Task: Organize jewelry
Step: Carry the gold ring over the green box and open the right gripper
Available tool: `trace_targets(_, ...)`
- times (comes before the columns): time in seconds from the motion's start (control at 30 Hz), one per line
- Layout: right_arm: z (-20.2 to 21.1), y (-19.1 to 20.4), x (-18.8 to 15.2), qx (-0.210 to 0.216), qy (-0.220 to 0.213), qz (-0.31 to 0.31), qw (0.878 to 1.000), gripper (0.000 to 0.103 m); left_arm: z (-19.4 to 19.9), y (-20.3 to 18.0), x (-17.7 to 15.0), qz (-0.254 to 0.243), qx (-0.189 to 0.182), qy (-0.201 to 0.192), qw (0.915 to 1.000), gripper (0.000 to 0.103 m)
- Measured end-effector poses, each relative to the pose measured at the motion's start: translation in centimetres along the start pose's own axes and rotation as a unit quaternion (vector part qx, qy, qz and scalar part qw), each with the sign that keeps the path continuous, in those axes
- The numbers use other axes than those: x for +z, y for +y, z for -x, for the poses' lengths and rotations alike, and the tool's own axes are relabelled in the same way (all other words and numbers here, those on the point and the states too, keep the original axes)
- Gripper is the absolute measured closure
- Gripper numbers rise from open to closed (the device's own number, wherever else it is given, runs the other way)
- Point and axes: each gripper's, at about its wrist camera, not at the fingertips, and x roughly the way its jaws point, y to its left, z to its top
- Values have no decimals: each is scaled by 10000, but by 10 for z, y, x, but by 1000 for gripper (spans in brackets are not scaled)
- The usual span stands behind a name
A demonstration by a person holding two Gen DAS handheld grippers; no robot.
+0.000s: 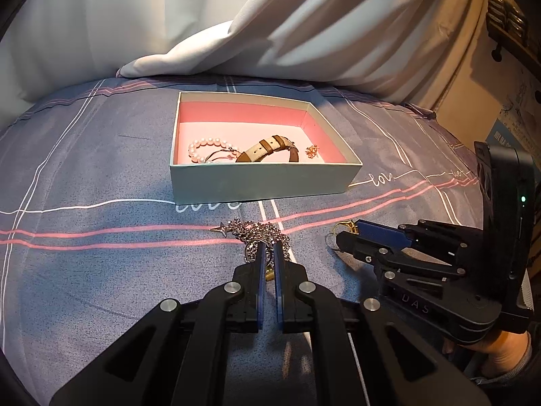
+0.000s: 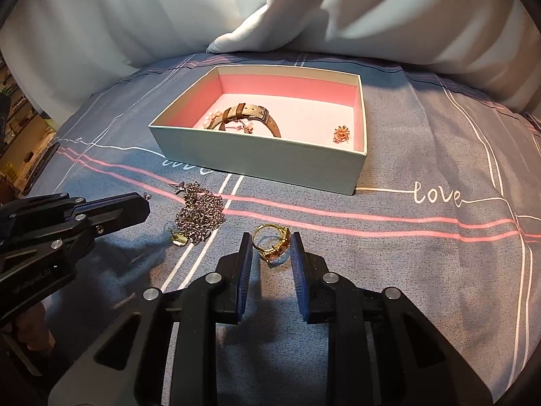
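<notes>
An open box (image 1: 260, 179) (image 2: 270, 162) with a pink lining sits on the bed. It holds a pearl bracelet (image 1: 206, 145), a brown-strapped watch (image 1: 270, 149) (image 2: 250, 115) and a small rose-gold piece (image 1: 312, 151) (image 2: 341, 134). A silver chain necklace (image 1: 260, 233) (image 2: 199, 213) lies heaped in front of the box. My left gripper (image 1: 268, 253) is nearly shut, its tips at the chain's near edge; whether it grips the chain is unclear. My right gripper (image 2: 272, 247) is open around a gold ring (image 2: 272, 242) (image 1: 345, 228) on the sheet.
The grey-blue bedsheet (image 2: 405, 253) has pink and white stripes and "love" lettering. A white duvet (image 2: 338, 17) is piled behind the box. Cardboard boxes (image 1: 507, 101) stand at the right beyond the bed. A small gold clasp (image 2: 179, 238) lies by the chain.
</notes>
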Motion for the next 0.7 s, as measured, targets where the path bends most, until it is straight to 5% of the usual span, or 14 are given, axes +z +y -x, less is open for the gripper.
trace_targets(0.23, 11, 7, 21, 32, -185, 110, 9998, 79, 8, 1, 16, 69, 45, -126, 9999, 98)
trace_targets(0.47, 33, 10, 81, -90, -721, 248, 9970, 79, 27, -8, 73, -49, 77, -749, 9972, 98)
trace_targets(0.7, 36, 8, 125, -131, -884, 329, 9955, 79, 29, -1, 113, 117, 212, -962, 9951, 98)
